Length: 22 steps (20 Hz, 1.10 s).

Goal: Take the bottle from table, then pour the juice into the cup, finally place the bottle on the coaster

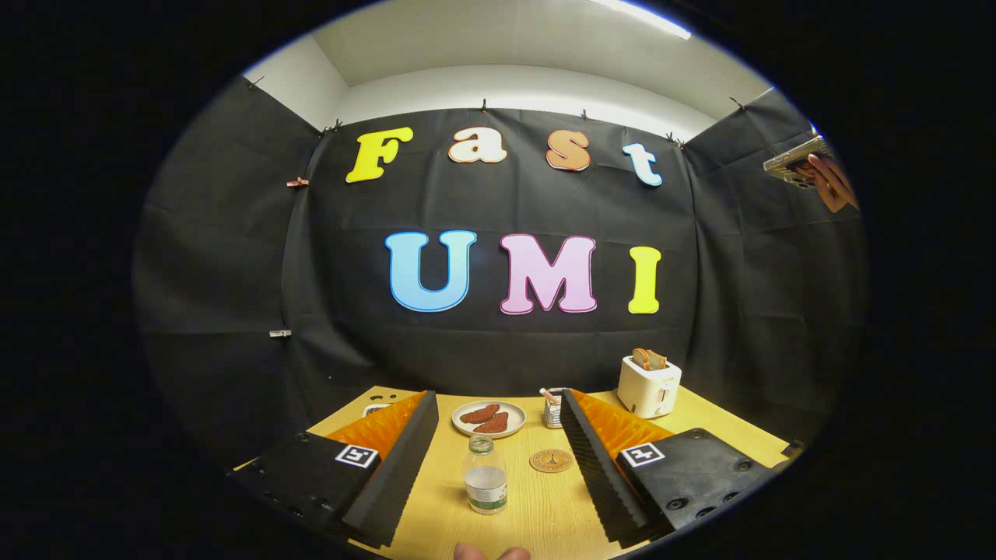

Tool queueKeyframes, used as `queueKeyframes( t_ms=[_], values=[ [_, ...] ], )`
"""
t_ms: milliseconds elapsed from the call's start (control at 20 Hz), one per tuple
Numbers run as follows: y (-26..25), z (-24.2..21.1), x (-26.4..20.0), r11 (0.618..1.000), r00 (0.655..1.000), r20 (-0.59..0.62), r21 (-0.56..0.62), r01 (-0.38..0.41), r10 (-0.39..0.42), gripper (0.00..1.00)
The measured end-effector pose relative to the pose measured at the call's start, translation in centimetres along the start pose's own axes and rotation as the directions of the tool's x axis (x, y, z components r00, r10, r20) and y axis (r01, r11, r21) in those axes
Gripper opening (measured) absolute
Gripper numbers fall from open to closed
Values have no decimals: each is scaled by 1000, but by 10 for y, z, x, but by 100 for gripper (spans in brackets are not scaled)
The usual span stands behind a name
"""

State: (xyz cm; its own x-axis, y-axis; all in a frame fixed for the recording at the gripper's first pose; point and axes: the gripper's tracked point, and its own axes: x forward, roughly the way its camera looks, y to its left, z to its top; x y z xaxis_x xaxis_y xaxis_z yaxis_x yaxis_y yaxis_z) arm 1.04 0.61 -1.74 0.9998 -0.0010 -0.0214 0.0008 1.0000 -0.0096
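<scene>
The bottle (485,475) is seen upright on the wooden worktop (537,513), between the two fingers of the gripper (498,416), untouched by either; the jaws are spread wide. The round coaster (551,460) is found just beside the bottle, bare wood left between them. Beyond the bottle a plate (489,418) with two reddish pieces is set, and next to it a small cup (553,408) partly hidden by one finger. A toaster (649,385) holding bread is placed near the worktop's far edge.
</scene>
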Motion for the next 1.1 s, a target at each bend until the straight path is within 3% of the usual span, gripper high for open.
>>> queueKeyframes(
  t_ms=[1100],
  values=[
    [12,-173,28,998,996,-56,10,67,-66,97]
  ],
)
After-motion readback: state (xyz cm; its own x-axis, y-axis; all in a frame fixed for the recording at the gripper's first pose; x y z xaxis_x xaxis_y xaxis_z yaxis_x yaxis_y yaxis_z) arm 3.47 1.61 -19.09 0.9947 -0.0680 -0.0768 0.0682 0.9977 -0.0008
